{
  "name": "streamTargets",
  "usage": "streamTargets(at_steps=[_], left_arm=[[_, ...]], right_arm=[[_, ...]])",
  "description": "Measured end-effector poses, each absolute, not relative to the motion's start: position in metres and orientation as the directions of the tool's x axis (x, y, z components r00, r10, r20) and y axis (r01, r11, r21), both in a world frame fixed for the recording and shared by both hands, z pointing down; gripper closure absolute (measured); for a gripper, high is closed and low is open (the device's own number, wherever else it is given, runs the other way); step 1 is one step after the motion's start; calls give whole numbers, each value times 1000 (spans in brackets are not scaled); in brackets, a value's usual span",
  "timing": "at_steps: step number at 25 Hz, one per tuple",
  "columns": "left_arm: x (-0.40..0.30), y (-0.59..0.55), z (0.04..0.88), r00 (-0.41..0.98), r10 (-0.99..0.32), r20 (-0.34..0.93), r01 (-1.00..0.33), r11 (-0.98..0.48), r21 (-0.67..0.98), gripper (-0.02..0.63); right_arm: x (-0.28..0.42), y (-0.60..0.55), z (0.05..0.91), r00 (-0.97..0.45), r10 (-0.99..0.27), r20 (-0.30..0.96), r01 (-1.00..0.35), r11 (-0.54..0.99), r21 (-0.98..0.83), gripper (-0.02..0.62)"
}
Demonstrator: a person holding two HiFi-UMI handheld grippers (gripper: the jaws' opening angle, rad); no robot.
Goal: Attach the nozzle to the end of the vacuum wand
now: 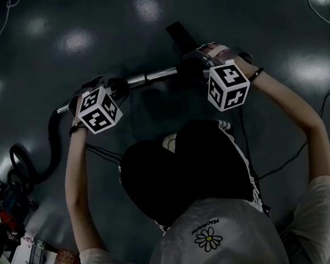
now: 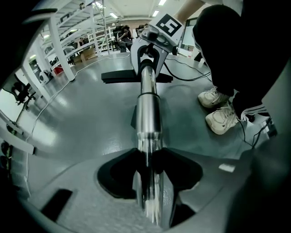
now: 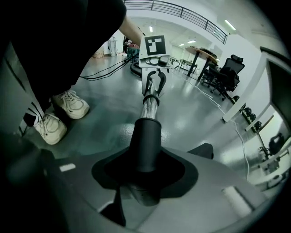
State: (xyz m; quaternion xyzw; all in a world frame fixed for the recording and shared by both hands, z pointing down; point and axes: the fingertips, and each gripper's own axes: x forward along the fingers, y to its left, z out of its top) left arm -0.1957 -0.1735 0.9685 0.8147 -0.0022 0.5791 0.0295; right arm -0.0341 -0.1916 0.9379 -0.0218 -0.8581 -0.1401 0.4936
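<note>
Chrome vacuum wand (image 2: 148, 109) clamped in my left gripper (image 2: 148, 170); right gripper (image 3: 144, 169) closed on the black nozzle (image 3: 146, 136), at the wand's end. Seating step, I judge; next: push straight on.

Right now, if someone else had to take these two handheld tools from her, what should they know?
The left tool is clamped on the chrome wand.
The right tool is clamped on the black nozzle, whose neck sleeves over the wand's end.
The hose trails off on the person's left.
Done: the nozzle looks slipped onto the wand.
Left: check that it is fully seated, which I cannot tell, then release both.
</note>
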Motion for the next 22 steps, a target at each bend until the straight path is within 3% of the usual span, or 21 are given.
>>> streamTargets(at_steps=[9,12,18,22], left_arm=[[-182,-169,976,334,48,941,-15,-998,56,434],[-166,-165,980,345,69,936,-1,-997,74,414],[-162,-174,980,414,4,910,-107,-993,53,410],[-165,-178,990,338,-50,940,-67,-997,-29,403]], right_arm=[[-43,-180,947,-346,-74,935,137,982,129,411],[-49,-173,954,-349,-44,936,131,987,96,410],[-52,-183,958,-366,-79,927,136,981,137,410],[-53,-189,967,-317,-126,940,202,959,197,397]])
